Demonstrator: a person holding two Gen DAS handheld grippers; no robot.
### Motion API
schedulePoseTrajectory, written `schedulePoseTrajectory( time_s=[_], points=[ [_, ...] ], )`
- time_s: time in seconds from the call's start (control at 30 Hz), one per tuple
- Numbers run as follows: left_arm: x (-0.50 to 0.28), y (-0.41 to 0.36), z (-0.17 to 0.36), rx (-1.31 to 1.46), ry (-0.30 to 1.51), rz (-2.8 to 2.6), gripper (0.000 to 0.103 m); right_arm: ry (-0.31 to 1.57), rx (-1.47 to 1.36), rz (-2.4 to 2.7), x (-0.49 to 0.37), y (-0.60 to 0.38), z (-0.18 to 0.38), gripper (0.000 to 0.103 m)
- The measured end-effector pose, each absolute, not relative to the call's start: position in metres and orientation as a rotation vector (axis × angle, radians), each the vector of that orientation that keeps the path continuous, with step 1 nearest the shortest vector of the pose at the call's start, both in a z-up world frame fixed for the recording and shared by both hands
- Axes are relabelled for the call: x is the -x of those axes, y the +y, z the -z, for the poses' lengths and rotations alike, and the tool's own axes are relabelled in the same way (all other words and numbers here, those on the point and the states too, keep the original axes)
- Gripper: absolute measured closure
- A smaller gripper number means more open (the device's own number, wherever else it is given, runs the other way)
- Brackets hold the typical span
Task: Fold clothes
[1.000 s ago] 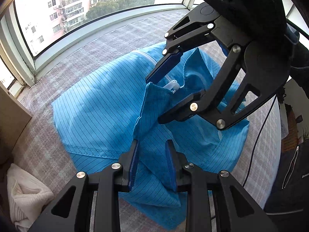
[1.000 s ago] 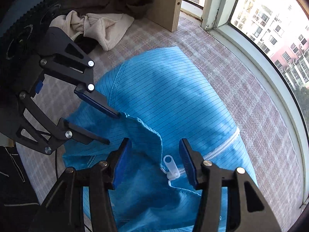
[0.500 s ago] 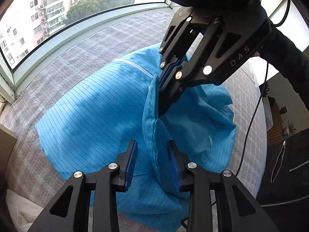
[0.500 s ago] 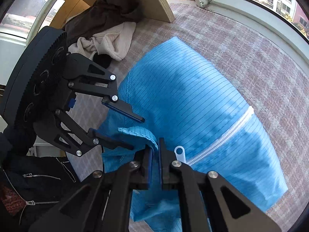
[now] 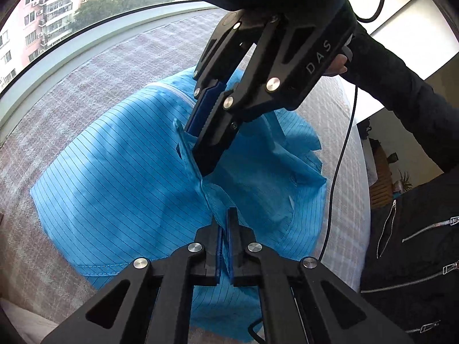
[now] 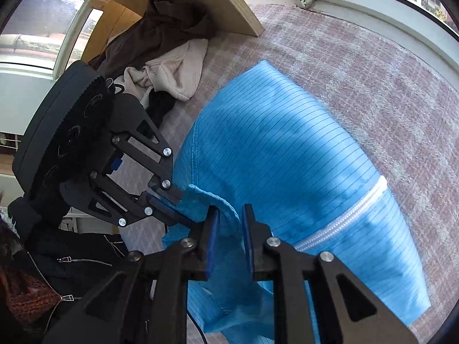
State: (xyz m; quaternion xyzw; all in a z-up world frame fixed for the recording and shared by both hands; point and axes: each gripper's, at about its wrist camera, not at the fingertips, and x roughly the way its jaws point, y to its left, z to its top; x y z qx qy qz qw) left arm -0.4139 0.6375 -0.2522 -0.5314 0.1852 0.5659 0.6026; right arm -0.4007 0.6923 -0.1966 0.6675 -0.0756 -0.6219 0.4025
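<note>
A blue pinstriped garment (image 5: 114, 186) with a white zipper (image 6: 344, 223) lies spread on a checked pink-grey cover (image 6: 373, 71). My left gripper (image 5: 224, 220) is shut on a raised fold of its near edge. Just beyond it, my right gripper (image 5: 198, 154) comes down from above and pinches the same ridge of cloth. In the right wrist view the right gripper (image 6: 229, 218) holds the blue hem between its pads, and the left gripper (image 6: 178, 200) grips the hem right beside it. The fabric between the two is lifted off the surface.
Cream and brown clothes (image 6: 172, 71) are piled by a wooden panel (image 6: 200, 0) at the far left. A curved window sill (image 5: 86, 43) bounds the surface. A black cable (image 5: 341, 157) hangs at the right, near a person's black zipped jacket (image 5: 416, 243).
My left gripper has shut on the garment's fold; one second ago both grippers were open. The right gripper shut first. Both now hold the hem raised, close together.
</note>
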Motion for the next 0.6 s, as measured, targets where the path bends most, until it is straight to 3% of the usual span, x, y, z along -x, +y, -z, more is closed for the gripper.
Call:
schedulePoseTrajectory(
  time_s=[0.23, 0.33, 0.4, 0.6],
  points=[
    [0.437, 0.63, 0.261, 1.291, 0.538, -1.499, 0.089, -0.217, -1.844, 1.571, 0.408, 0.692, 0.226, 0.087],
    [0.432, 0.627, 0.246, 1.241, 0.478, -1.462, 0.085, -0.271, -1.793, 1.627, 0.411, 0.699, 0.219, 0.086],
    [0.428, 0.632, 0.243, 1.234, 0.505, -1.459, 0.085, -0.249, -1.728, 1.663, 0.411, 0.695, 0.21, 0.068],
    [0.413, 0.624, 0.23, 1.205, 0.598, -1.588, 0.085, -0.216, -1.733, 1.601, 0.416, 0.678, 0.216, 0.066]
  ],
)
